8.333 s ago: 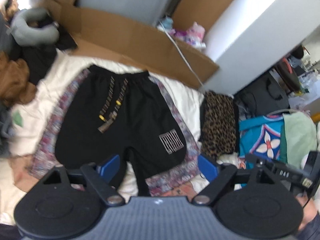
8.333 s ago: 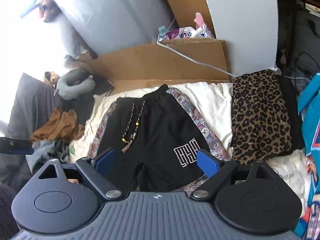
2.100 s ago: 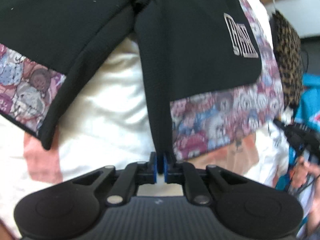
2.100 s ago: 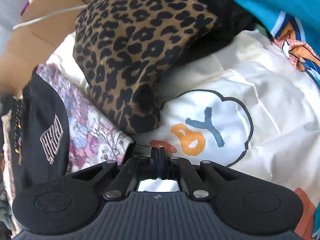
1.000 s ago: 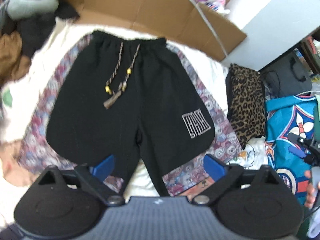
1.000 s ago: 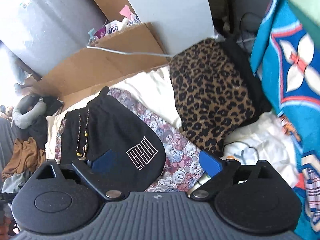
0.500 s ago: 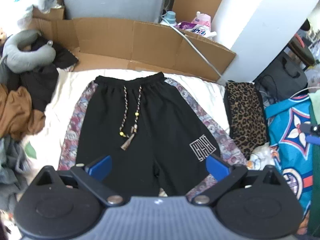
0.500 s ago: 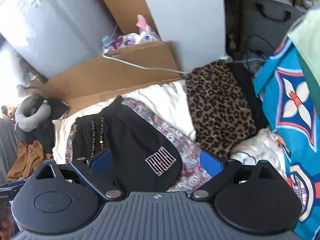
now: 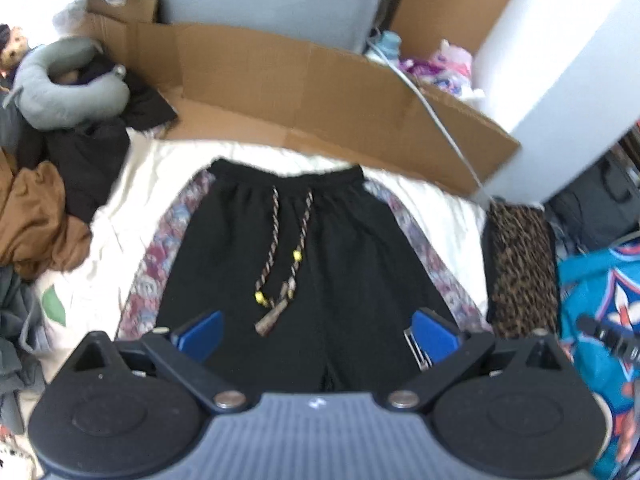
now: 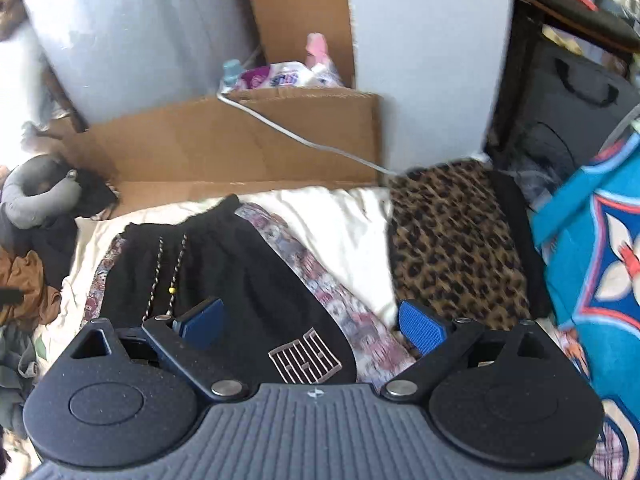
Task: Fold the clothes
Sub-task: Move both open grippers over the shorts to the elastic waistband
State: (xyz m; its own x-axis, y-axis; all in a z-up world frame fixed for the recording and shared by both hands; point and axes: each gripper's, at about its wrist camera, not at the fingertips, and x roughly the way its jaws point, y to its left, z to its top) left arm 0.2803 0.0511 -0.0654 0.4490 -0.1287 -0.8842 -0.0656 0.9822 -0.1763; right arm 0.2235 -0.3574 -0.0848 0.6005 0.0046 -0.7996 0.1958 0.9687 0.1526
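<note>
The black shorts (image 9: 320, 264) lie spread flat on the cream sheet (image 9: 116, 216), waistband toward twelve o'clock in the left wrist view and legs running down toward six o'clock under the gripper body. A patterned strip runs down each outer side, and a braided drawstring (image 9: 288, 248) with yellow beads hangs from the waistband down the middle.

The left gripper (image 9: 318, 330) hovers above the lower part of the shorts with its jaws spread wide and nothing between the blue pads (image 9: 198, 330).

The right gripper (image 10: 310, 322) is likewise wide open and empty, held above the shorts' right leg near a white printed emblem (image 10: 306, 362).

In the right wrist view the shorts (image 10: 216, 268) sit at about ten o'clock, while a folded leopard-print garment (image 10: 452, 248) lies on the sheet at about two o'clock, just beside the shorts' patterned edge.

A flattened cardboard sheet (image 9: 304, 92) stands along the twelve o'clock side of the bed, with a white cable (image 10: 304, 140) draped over it.

At nine to ten o'clock in the left wrist view lie a grey neck pillow (image 9: 64, 92) and a brown garment (image 9: 36, 224). A bright blue patterned cloth (image 10: 600, 248) fills the three o'clock edge.
</note>
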